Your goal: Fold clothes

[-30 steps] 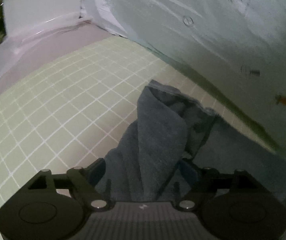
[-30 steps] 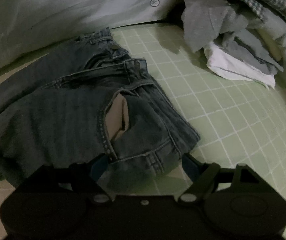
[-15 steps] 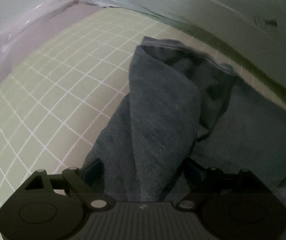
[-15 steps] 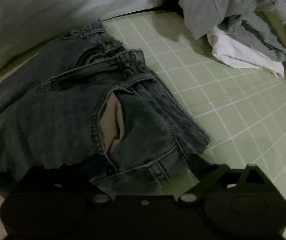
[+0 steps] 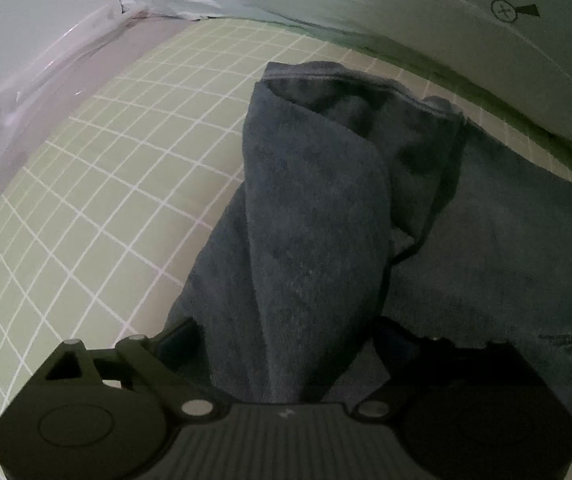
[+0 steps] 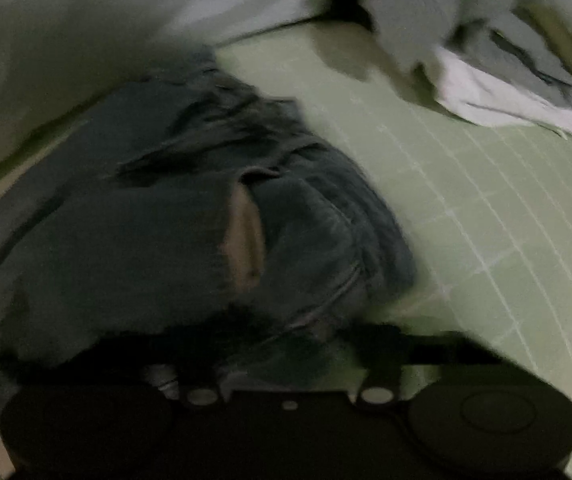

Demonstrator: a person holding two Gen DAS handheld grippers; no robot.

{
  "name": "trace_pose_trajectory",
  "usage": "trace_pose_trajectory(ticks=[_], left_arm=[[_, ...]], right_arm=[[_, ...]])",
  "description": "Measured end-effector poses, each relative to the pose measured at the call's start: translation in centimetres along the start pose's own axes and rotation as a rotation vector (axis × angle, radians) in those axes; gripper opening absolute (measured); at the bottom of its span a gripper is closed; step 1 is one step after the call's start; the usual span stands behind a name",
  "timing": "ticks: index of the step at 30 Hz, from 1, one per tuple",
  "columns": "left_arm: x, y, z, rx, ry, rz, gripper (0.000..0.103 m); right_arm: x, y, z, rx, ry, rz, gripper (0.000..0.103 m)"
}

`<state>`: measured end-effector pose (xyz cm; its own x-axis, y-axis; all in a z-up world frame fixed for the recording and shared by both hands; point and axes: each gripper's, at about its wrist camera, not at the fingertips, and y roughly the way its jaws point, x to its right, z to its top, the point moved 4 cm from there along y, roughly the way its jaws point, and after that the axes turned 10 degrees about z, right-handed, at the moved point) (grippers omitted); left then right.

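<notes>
A pale green mat (image 5: 97,208) ruled with a white grid is covering the work surface, and a light sheet (image 5: 426,20) with small printed marks is rising behind it. Clear plastic film (image 5: 25,92) is lying along the mat's far left edge in the left wrist view.

A pair of dark blue jeans (image 6: 157,240) is lying across the mat, reaching the sheet at the back. In the left wrist view one leg end (image 5: 318,200) is standing up in a rumpled fold, its hem at the top, running down between the fingers of the left gripper (image 5: 283,336). That gripper's jaws are opening wide; the cloth is sitting between them, and the pads are not visibly pressing on it.

The right wrist view is blurred. It is showing the waist end of the jeans, with a tan pocket lining (image 6: 245,240) gaping open. The right gripper (image 6: 286,344) is closing its jaws on the waistband edge, denim bunching between them; whether the pads are already pinching it cannot be told through the blur.

A heap of grey and white clothes (image 6: 486,64) is lying at the far right of the mat, well apart from the jeans.
</notes>
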<state>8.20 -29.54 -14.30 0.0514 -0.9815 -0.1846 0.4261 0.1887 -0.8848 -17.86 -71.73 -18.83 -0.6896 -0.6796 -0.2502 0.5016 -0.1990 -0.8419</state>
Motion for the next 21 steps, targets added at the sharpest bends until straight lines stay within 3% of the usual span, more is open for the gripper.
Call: trace_pose_trajectory(ticks=[2, 6, 11, 14, 17, 19, 21], left_arm=[[-0.1, 0.0, 0.0, 0.002, 0.004, 0.000, 0.096], [-0.5, 0.0, -0.2, 0.003, -0.013, -0.006, 0.096], [-1.7, 0.2, -0.5, 0.010, -0.088, -0.007, 0.092], [-2.3, 0.4, -0.3, -0.004, -0.129, -0.033, 0.084], [-2.4, 0.0, 0.0, 0.015, -0.127, -0.045, 0.055], [-2.7, -0.6, 0.2, 0.033, -0.151, -0.085, 0.016], [-3.0, -1.3, 0.6, 0.049, -0.176, -0.123, 0.009]], right_arm=[[-0.2, -0.5, -0.1, 0.013, -0.016, 0.006, 0.025], [1.4, -3.3, -0.4, 0.106, -0.027, -0.081, 0.020], [4.2, -4.7, -1.2, 0.099, 0.015, -0.117, 0.020], [3.9, -4.9, -1.9, 0.096, -0.013, -0.146, 0.020], [3.5, -5.1, -2.1, 0.095, -0.025, -0.159, 0.020], [3.3, -5.3, -2.0, 0.094, -0.032, -0.165, 0.020], [3.1, -5.4, -2.2, 0.098, -0.059, -0.173, 0.020]])
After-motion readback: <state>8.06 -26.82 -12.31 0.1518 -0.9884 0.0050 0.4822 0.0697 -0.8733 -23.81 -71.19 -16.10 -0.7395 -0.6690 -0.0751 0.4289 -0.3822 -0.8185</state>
